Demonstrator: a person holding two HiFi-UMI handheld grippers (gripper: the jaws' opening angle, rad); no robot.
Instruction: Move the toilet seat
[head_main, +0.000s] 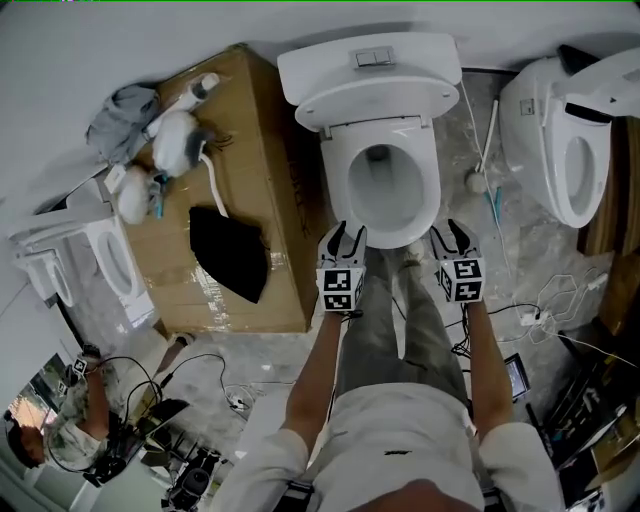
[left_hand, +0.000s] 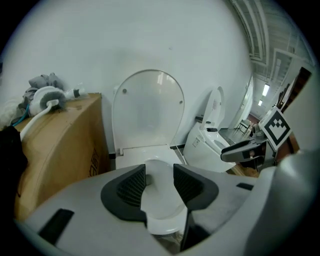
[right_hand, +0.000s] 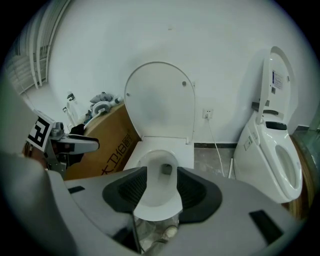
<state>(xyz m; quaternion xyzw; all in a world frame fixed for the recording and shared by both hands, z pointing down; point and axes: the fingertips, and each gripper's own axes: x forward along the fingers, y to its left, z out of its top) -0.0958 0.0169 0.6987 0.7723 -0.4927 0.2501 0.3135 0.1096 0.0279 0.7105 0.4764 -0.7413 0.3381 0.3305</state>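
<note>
A white toilet (head_main: 380, 185) stands straight ahead of me, its bowl uncovered. Its lid (head_main: 368, 98) is raised upright against the tank, and shows in the left gripper view (left_hand: 147, 110) and the right gripper view (right_hand: 160, 100). Whether a seat ring lies on the rim I cannot tell. My left gripper (head_main: 345, 232) hovers at the bowl's front left edge, and my right gripper (head_main: 452, 230) at its front right. Both are shut with nothing between the pads, as their own views show for the left gripper (left_hand: 159, 182) and the right gripper (right_hand: 161, 182). Neither touches the toilet.
A large cardboard box (head_main: 250, 130) stands left of the toilet with a black cloth (head_main: 232, 255) and white items on it. A second toilet (head_main: 570, 150) with its lid up stands at the right. Cables (head_main: 560, 300) lie on the floor. A small white fixture (head_main: 110, 260) is far left.
</note>
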